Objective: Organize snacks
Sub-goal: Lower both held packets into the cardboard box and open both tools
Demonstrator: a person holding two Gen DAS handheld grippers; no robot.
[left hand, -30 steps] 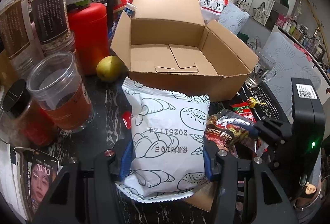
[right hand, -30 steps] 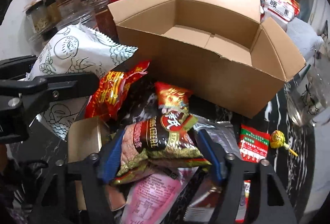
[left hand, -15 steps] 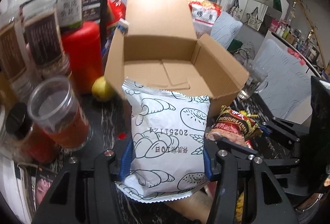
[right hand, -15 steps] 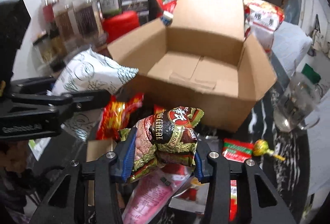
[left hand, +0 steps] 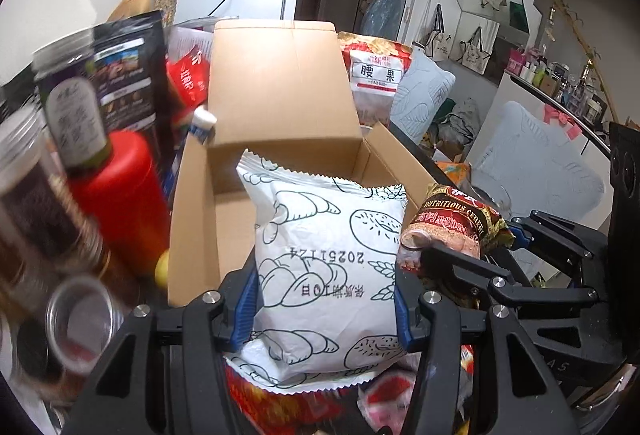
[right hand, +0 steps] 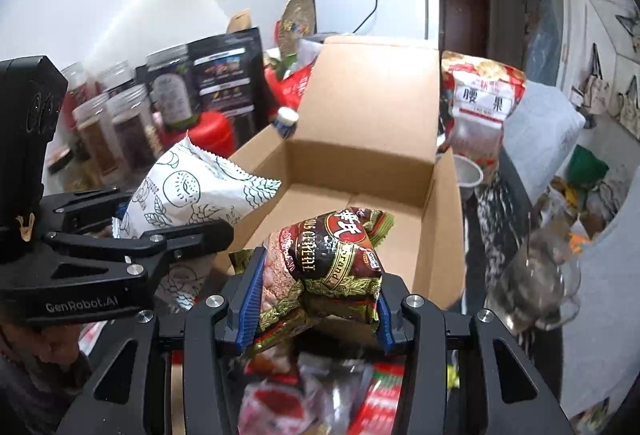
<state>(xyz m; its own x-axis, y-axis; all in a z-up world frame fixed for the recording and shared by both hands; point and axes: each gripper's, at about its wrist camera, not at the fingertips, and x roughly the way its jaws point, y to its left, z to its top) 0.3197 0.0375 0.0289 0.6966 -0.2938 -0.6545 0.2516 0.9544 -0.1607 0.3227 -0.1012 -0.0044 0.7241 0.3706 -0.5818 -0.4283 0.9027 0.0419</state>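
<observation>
Now I have my left gripper [left hand: 326, 311] clamped on the white pastry bag [left hand: 324, 271], which fills the lower centre of the left view, its top edge overlapping the open cardboard box [left hand: 280, 91] behind. My right gripper [right hand: 316, 305] pinches the brown cereal packet [right hand: 332, 259] at the lower centre of its view, in front of that box's near wall. Other snacks lie blurred along the bottom edge.

Black tool [left hand: 324, 309], blue pads [left hand: 249, 299]
</observation>
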